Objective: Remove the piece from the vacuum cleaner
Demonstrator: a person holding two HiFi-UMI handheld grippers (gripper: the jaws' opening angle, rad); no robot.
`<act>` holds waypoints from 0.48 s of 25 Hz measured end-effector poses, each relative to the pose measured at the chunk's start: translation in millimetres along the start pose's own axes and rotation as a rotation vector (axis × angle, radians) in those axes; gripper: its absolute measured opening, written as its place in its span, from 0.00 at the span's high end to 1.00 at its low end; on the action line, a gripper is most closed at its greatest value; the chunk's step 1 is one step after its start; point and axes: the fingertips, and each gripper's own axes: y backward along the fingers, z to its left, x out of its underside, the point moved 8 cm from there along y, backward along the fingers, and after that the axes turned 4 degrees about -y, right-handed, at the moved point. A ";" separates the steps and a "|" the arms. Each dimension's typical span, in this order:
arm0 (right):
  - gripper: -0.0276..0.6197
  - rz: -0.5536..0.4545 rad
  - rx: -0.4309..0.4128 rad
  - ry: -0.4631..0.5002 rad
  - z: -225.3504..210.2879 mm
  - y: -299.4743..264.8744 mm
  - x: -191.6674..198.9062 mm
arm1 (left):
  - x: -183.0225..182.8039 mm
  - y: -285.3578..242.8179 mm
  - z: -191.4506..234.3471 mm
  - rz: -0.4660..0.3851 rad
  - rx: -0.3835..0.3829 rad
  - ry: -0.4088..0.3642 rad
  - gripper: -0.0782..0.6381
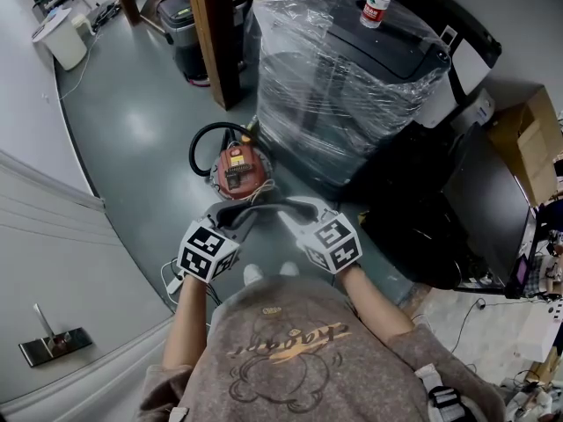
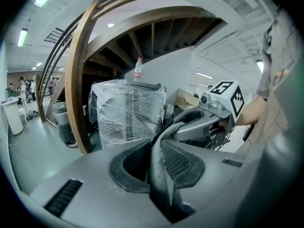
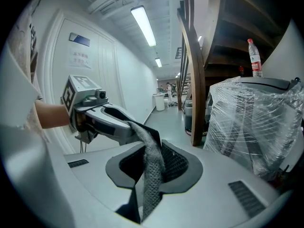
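Head view looks steeply down; gripper views, close-in, seemingly face each other, sharing the wrapped machine

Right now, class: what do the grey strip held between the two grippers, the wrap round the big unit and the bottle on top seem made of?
Grey strip: probably soft mesh fabric, matte; it shows a dotted weave and folds limply.
Wrap: thin clear plastic film, glossy and creased.
Bottle: likely clear plastic, with a red label.
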 end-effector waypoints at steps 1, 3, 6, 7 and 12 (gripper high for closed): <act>0.85 0.001 -0.002 0.000 -1.0 0.1 0.5 | -0.2 -0.6 -0.3 0.000 -0.001 0.000 0.81; 0.85 0.003 -0.003 0.001 -2.2 0.3 0.9 | 0.0 -1.4 -0.6 0.001 -0.003 0.002 0.80; 0.85 0.004 -0.006 0.002 -2.9 -0.2 0.2 | 0.4 -1.9 -0.5 0.002 -0.006 0.006 0.80; 0.85 0.004 -0.008 0.001 -3.2 -0.5 0.1 | 0.4 -2.1 -0.4 0.002 -0.006 0.008 0.80; 0.85 0.012 -0.015 0.000 -4.7 -1.5 2.2 | 2.2 -3.3 -0.7 0.005 -0.010 0.014 0.81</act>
